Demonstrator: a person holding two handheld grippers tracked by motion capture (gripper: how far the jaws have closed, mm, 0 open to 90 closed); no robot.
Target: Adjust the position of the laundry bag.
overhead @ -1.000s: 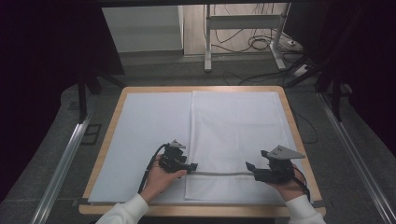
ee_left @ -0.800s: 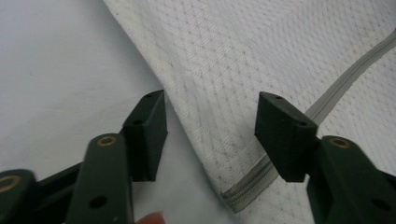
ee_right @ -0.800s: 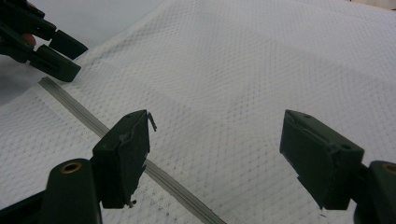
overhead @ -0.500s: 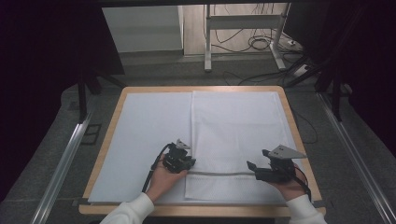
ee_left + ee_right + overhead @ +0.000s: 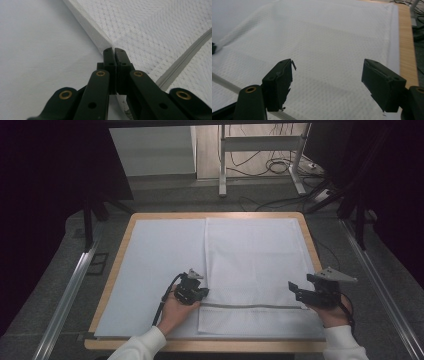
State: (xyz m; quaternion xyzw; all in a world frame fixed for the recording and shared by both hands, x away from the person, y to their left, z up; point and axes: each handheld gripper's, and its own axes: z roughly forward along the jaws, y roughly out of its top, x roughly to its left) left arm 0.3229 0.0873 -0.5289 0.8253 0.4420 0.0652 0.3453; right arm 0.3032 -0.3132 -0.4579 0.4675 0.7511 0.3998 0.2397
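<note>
A white mesh cloth (image 5: pixel 255 265) lies flat on the right half of the table, with a grey strip (image 5: pixel 250 306) running across it near the front. My left gripper (image 5: pixel 204 293) sits at the cloth's left edge, close to the strip's left end. In the left gripper view the cloth (image 5: pixel 162 30) has a thick folded edge, and the left gripper (image 5: pixel 115 50) is shut with its tips pinching that edge. My right gripper (image 5: pixel 296 291) hovers open over the cloth's right front part. In the right gripper view the right gripper (image 5: pixel 327 65) has wide jaws with only cloth (image 5: pixel 332 32) below them.
A white sheet (image 5: pixel 160 255) covers the wooden table (image 5: pixel 200 346); its left half is bare. Beyond the table are a dark floor, metal rails and a desk frame with cables (image 5: pixel 280 167). The table's right wooden rim (image 5: pixel 407 50) is near the right gripper.
My left gripper has crept slightly to the right along the cloth's left edge. The right gripper has stayed open and barely moved.
</note>
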